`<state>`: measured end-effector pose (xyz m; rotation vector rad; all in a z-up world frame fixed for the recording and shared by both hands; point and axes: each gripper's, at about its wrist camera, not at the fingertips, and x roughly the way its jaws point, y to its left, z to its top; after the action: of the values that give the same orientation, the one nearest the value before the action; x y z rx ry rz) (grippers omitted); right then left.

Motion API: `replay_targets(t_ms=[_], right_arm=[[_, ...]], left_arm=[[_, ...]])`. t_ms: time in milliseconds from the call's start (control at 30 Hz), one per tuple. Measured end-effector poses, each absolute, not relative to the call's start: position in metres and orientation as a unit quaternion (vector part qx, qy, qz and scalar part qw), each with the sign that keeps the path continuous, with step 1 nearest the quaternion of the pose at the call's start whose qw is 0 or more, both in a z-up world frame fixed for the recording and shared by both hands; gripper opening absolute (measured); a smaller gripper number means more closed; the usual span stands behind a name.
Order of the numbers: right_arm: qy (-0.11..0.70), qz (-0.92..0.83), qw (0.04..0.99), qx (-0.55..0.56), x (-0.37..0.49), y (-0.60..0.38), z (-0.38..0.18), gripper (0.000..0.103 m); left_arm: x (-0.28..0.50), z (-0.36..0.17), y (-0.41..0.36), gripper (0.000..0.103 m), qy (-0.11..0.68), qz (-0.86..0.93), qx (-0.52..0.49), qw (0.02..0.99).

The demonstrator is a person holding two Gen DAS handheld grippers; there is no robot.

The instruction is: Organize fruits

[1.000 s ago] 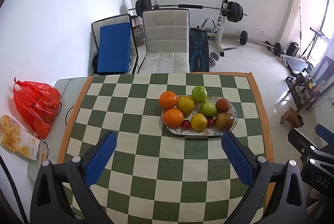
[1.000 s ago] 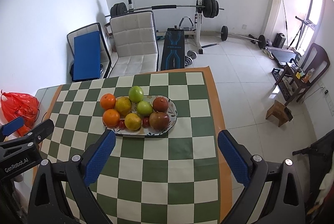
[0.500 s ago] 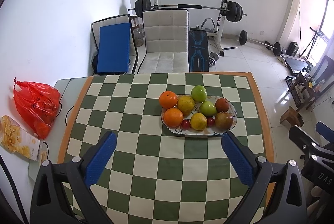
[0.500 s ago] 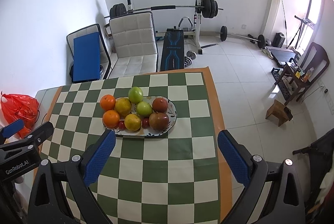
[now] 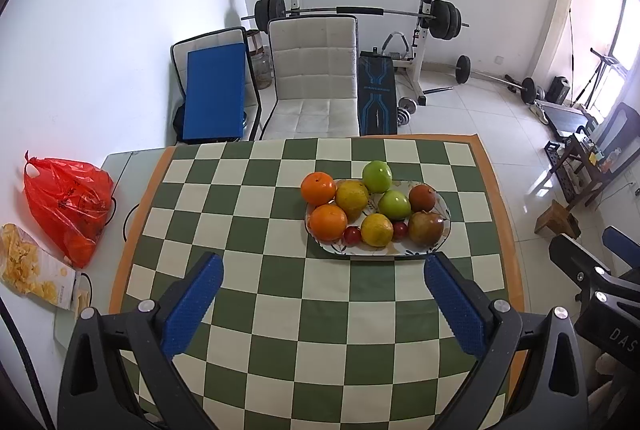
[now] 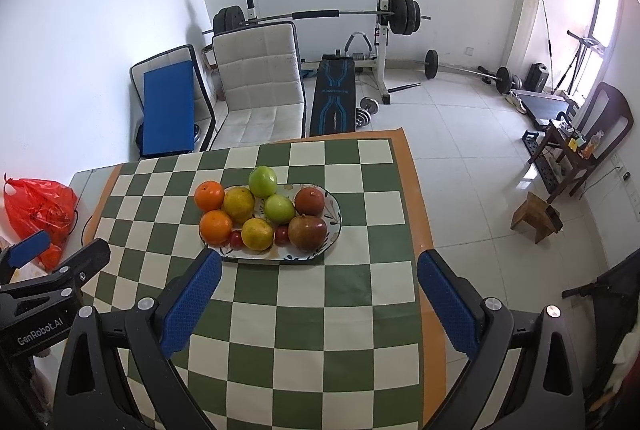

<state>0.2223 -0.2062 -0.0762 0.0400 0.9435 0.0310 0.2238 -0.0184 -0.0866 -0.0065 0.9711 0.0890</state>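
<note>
Both wrist cameras look down from above the near edge of the tabletop (image 5: 280,310), sharing the fruit plate (image 5: 444,226) (image 6: 334,226); right camera sits further right.

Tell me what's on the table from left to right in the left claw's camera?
Snack bag → red plastic bag → near orange → small red fruit → near yellow citrus → brownish-red fruit.

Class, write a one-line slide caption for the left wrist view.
Open left tongs hover above a checkered tablecloth, facing an oval plate piled with fruit.
</note>
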Motion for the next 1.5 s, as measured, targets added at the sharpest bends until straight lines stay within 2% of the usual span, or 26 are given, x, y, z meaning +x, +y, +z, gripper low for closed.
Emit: replay_targets(t_ms=[1500], right_arm=[[0.456,0.015,0.889,0.026,0.22,-0.2074,-0.07,0.1]], left_arm=[[0.2265,-0.083,-0.0251,0.103,0.467,0.037,-0.001,0.883]])
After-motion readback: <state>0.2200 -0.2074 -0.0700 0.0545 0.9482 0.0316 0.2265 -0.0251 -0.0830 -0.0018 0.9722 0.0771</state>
